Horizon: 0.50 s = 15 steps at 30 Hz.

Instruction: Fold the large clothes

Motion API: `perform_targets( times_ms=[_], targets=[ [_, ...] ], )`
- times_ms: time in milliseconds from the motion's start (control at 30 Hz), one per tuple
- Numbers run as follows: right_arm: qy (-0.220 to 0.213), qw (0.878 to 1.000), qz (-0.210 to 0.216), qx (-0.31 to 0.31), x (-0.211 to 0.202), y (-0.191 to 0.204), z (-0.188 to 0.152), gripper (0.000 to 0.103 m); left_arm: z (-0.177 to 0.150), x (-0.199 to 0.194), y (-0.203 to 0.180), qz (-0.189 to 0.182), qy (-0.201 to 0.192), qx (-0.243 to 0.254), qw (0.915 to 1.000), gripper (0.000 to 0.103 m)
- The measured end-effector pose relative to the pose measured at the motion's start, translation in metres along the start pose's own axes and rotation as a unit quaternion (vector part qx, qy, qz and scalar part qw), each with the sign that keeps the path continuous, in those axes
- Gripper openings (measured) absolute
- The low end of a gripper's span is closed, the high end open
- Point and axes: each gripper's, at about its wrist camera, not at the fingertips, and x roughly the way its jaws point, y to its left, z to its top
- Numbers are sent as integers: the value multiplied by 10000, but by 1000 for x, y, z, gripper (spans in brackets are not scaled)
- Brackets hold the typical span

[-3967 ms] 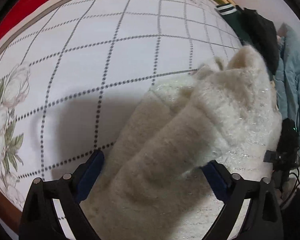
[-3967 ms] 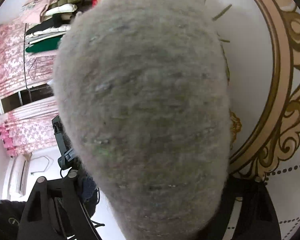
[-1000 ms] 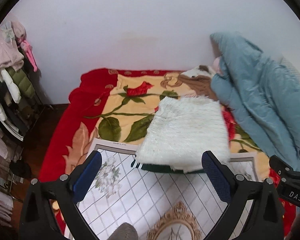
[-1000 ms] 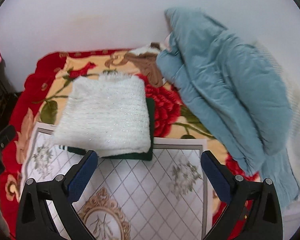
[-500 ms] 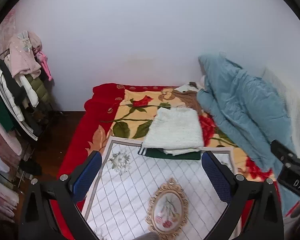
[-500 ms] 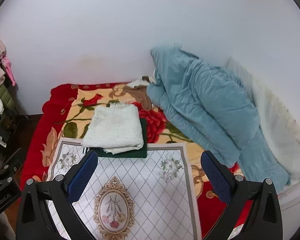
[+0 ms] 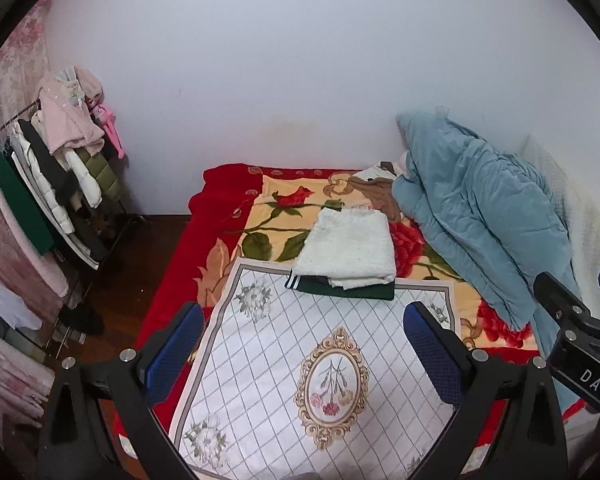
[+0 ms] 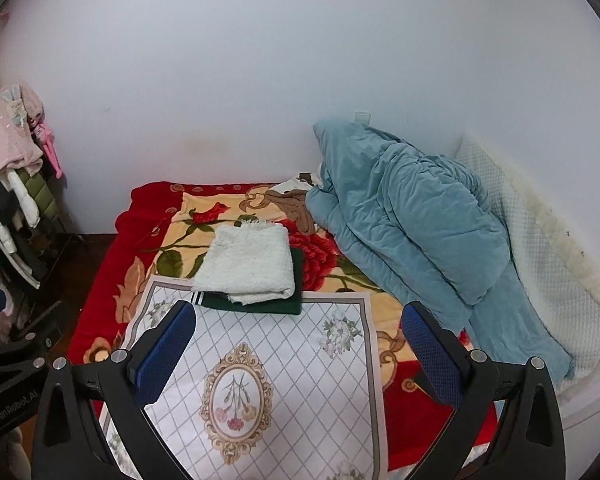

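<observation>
Both grippers hung above the near end of the bed, well apart from the clothes. The left gripper (image 7: 302, 350) had its blue-padded fingers (image 7: 172, 350) spread wide with nothing between them, and the right gripper (image 8: 300, 350) stood the same way, fingers (image 8: 430, 354) wide and empty. The right gripper's black body showed at the right edge of the left wrist view, cut off by the frame.

The folded white fluffy sweater (image 7: 348, 250) lay on top of a folded dark green garment (image 7: 356, 290), at the far edge of the white diamond-patterned cloth (image 7: 300, 344) spread over the red floral blanket (image 7: 228, 216). The green garment was mostly hidden under the sweater; only its near edge, right side and a white-striped cuff at the left corner showed, so what kind of garment it was could not be told. The near edge of the patterned cloth was cut off behind the gripper frames.

A crumpled teal quilt (image 8: 412, 224) was heaped along the right side of the bed, against the wall, covering most of a brown-and-white item (image 8: 292, 196) that was too hidden to name. A white textured pad (image 8: 540, 248) lay beyond the quilt. On the left, a clothes rack (image 7: 48, 176) crowded with hanging garments was cropped by the lens edge.
</observation>
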Motion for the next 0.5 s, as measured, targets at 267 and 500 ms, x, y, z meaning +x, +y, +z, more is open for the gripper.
perform_targets(
  times_ms=[267,500],
  targets=[
    [23,9999,62,-97,-27,-8,1,103,-6,-23,2,45,-123,-84,9999,102],
    [-53,9998,126,-137,-34,-13,7,103,-7,-31,3,57,-199,-111,9997,102]
  ],
)
